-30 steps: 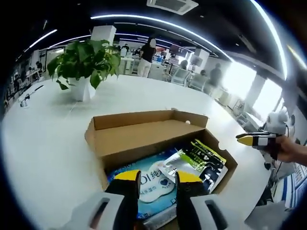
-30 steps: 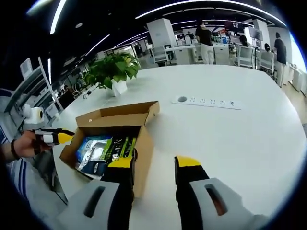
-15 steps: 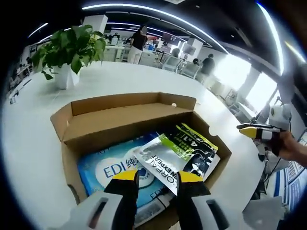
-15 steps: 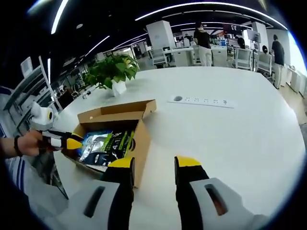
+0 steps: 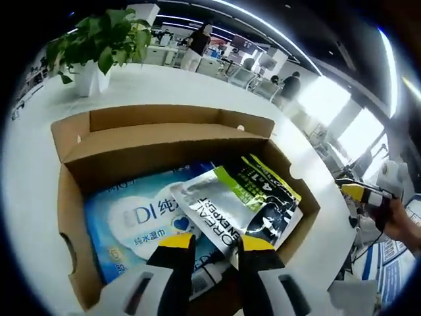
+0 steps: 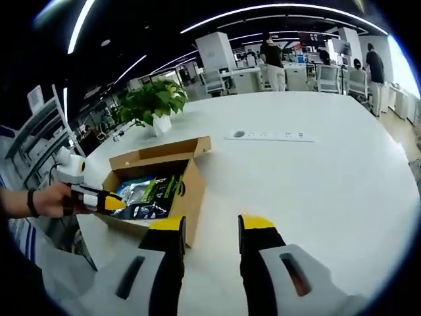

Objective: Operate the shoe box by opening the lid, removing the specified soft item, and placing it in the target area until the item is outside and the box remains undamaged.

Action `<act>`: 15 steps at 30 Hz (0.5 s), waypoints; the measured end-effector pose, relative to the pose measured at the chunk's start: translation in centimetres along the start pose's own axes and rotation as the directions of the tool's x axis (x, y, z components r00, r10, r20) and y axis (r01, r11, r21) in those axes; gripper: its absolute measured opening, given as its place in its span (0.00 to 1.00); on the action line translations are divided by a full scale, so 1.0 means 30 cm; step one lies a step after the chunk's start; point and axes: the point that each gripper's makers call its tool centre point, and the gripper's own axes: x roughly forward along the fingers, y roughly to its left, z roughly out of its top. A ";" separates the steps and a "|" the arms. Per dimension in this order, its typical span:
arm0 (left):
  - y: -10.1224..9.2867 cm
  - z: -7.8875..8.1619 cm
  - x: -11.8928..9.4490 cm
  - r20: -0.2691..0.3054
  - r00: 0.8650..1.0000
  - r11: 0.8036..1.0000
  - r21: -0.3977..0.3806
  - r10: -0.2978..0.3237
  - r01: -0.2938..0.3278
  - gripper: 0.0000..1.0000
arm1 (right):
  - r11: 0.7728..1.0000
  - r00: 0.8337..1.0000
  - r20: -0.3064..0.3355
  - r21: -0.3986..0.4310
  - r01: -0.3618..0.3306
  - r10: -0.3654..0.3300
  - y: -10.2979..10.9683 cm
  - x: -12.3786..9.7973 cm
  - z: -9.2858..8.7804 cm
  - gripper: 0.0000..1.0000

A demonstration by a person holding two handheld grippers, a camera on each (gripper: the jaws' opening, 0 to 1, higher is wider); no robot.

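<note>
An open brown shoe box lies on the white table with its lid folded back. Inside it are a blue wet-wipes pack and a silver, green and black pouch lying partly over the pack. My left gripper hovers open at the box's near side, its yellow tips just above the pouch's lower edge and the wipes. In the right gripper view the box sits left of centre, and a hand holds the left gripper at its near-left side. My right gripper is open over bare table beside the box.
A potted plant stands beyond the box, also the potted plant. A white power strip lies on the table further back. The right gripper hangs off the table's edge. Desks, chairs and people fill the background.
My left gripper has moved forward and down over the open box, so the contents look larger. The right gripper has drawn back slightly; the box looks smaller there.
</note>
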 end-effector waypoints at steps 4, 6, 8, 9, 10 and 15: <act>-0.009 0.006 0.006 0.008 1.000 1.000 -0.024 -0.010 0.010 0.21 | 1.000 1.000 -0.008 0.001 -0.004 0.004 -0.016 -0.003 -0.026 0.29; -0.011 0.008 0.008 0.014 1.000 1.000 -0.028 -0.010 0.010 0.18 | 1.000 1.000 -0.010 0.003 -0.004 0.005 -0.016 -0.006 -0.031 0.29; -0.012 0.010 0.011 0.019 1.000 0.999 -0.030 -0.010 0.010 0.15 | 1.000 1.000 -0.012 0.000 -0.005 0.005 -0.009 -0.011 -0.034 0.29; -0.012 0.010 0.012 0.021 1.000 1.000 -0.030 -0.009 0.010 0.12 | 1.000 1.000 -0.010 0.000 -0.007 0.007 -0.007 -0.012 -0.032 0.29; -0.011 0.010 0.012 0.023 1.000 1.000 -0.026 -0.005 0.006 0.10 | 1.000 1.000 -0.008 0.001 -0.008 0.008 -0.007 -0.012 -0.030 0.29; -0.001 0.019 0.004 0.060 0.998 0.999 -0.045 0.014 -0.012 0.03 | 1.000 1.000 -0.001 0.006 -0.013 0.013 0.012 -0.010 -0.025 0.28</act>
